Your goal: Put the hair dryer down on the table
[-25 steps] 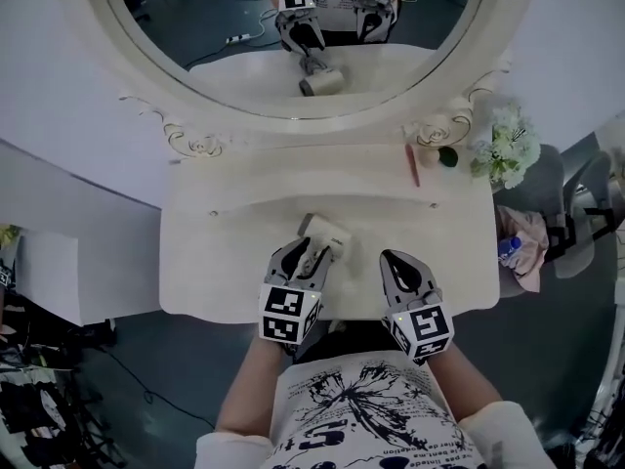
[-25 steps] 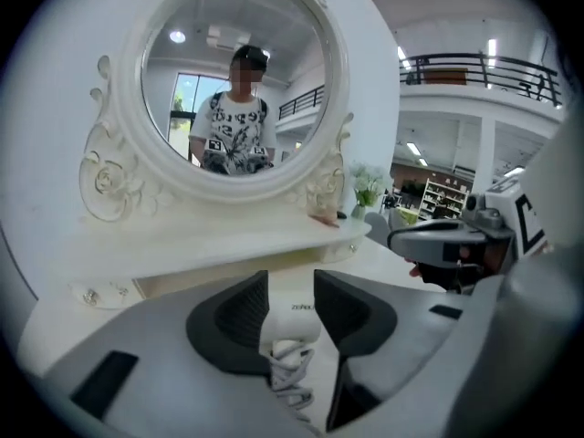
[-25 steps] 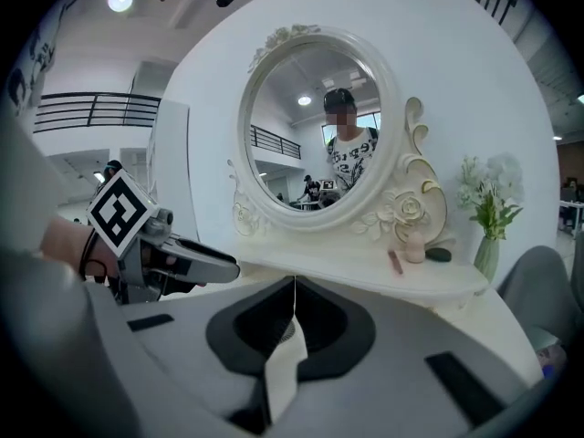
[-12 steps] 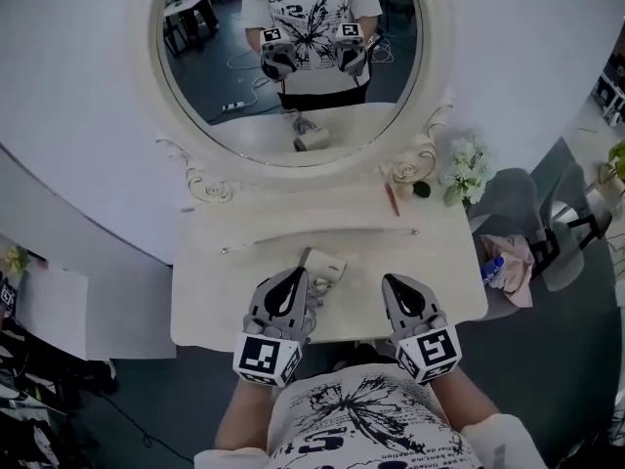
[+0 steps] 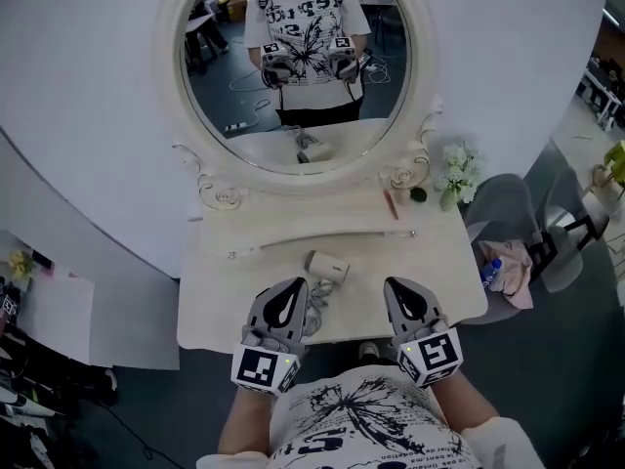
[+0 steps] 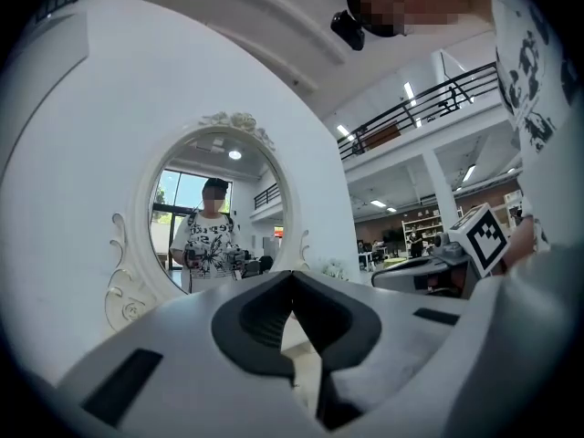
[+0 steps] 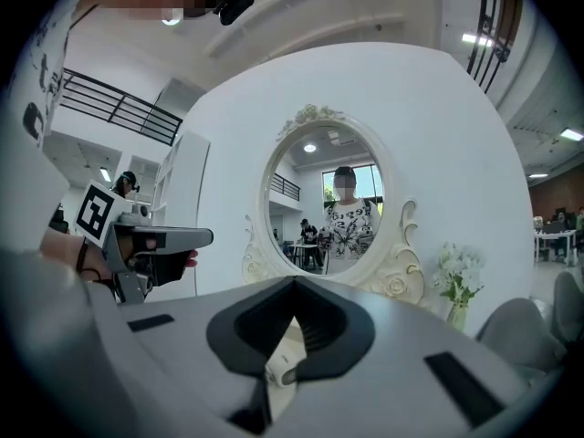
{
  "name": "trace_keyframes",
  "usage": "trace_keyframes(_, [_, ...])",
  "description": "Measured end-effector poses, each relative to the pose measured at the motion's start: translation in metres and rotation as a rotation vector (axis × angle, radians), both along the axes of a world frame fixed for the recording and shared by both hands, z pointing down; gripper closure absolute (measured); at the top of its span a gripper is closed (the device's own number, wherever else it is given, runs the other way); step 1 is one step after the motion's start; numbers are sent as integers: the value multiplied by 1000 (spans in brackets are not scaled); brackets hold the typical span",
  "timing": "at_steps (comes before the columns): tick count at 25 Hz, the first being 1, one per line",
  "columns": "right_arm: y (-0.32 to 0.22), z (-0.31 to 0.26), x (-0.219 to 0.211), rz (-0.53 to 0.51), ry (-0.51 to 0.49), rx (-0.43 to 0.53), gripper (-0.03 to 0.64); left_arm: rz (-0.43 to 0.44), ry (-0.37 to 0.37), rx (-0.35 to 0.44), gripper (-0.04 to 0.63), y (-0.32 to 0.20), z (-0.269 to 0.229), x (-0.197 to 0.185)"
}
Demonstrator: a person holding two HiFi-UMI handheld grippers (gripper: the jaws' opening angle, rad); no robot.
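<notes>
The hair dryer (image 5: pixel 328 265) is seen lying on its side on the white dressing table (image 5: pixel 220 301), near the middle of the top, with nothing gripping it. The left gripper (image 5: pixel 295 285) is clenched, its jaws brought together at the tips with nothing held between them, and it is held level just beside the dryer, on the near side. The part of the dryer nearest this gripper is covered by it, so whether the two touch cannot be told from the head view. The right gripper (image 5: pixel 395 284) is likewise closed tip to tip and empty, held level over the table's front edge, apart from the dryer on its right. In the right gripper view the dryer's pale barrel is glimpsed beyond the closed jaws. Farther back a red pencil (image 5: pixel 391 203) is laid near the base of the oval mirror (image 5: pixel 293 76), in which the person and both grippers are reflected. White flowers (image 5: pixel 456 172) are placed at the back right corner.
</notes>
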State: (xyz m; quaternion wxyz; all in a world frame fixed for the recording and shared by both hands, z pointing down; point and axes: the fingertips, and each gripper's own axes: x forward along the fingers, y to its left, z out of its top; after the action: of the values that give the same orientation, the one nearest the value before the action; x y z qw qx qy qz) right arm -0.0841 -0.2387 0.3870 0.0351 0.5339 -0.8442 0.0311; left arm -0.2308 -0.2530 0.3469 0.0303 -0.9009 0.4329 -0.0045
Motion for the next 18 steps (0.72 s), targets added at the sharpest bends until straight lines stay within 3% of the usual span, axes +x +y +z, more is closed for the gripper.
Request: trace_keyframes(18, [13,-8,-1,33,18,53,600,20,-17,5,574,10,-1,-3])
